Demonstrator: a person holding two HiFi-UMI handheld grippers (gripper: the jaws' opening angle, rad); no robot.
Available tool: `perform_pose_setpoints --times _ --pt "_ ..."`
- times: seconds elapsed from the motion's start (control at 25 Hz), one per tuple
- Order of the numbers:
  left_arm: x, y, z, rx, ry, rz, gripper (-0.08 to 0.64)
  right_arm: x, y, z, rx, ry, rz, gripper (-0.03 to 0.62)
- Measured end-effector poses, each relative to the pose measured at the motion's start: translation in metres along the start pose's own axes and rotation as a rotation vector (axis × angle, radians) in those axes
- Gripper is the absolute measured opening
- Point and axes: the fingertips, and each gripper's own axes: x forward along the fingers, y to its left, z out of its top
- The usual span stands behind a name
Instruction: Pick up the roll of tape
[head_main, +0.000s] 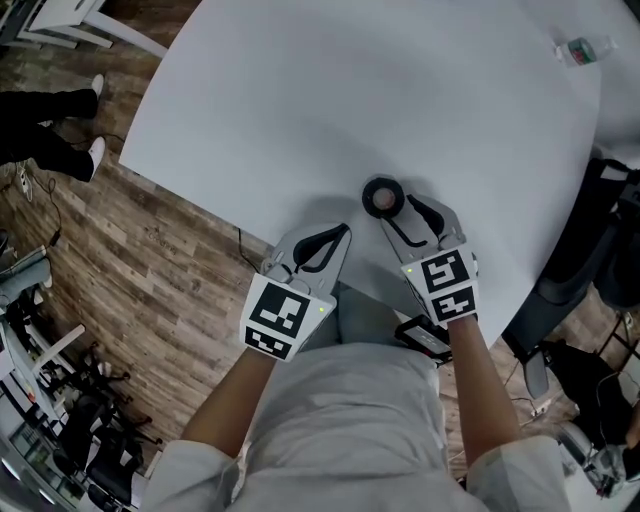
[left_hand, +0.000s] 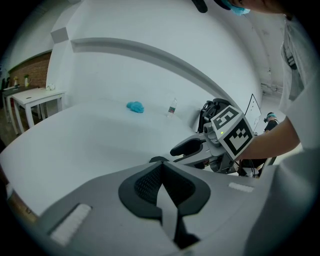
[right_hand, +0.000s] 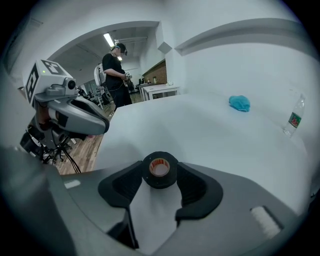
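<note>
The roll of black tape (head_main: 383, 197) lies flat on the white table (head_main: 330, 90) near its front edge. My right gripper (head_main: 402, 207) points down at it. In the right gripper view the roll (right_hand: 160, 169), with its pale core showing, sits between the tips of the right gripper (right_hand: 160, 176). The jaws stand apart on either side of the roll, close to its sides. I cannot see them pressing on it. My left gripper (head_main: 341, 233) hovers a little to the left of the roll, and its pads meet with nothing between them (left_hand: 160, 169).
A small water bottle (head_main: 585, 50) and a blue cloth (right_hand: 240, 103) lie at the far side of the table. The table's curved edge runs just under both grippers, with wooden floor beyond. A person (right_hand: 115, 75) stands off to the left.
</note>
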Motion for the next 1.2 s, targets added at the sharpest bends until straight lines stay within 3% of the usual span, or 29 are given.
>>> perform_pose_setpoints --times 0.6,1.2 --pt "0.003 0.018 -0.009 -0.019 0.02 0.014 0.02 0.031 -0.001 -0.007 -0.046 0.069 -0.001 0.334" --pt "0.002 0.026 -0.014 -0.043 0.026 0.031 0.02 0.051 0.0 -0.013 -0.085 0.112 0.001 0.371"
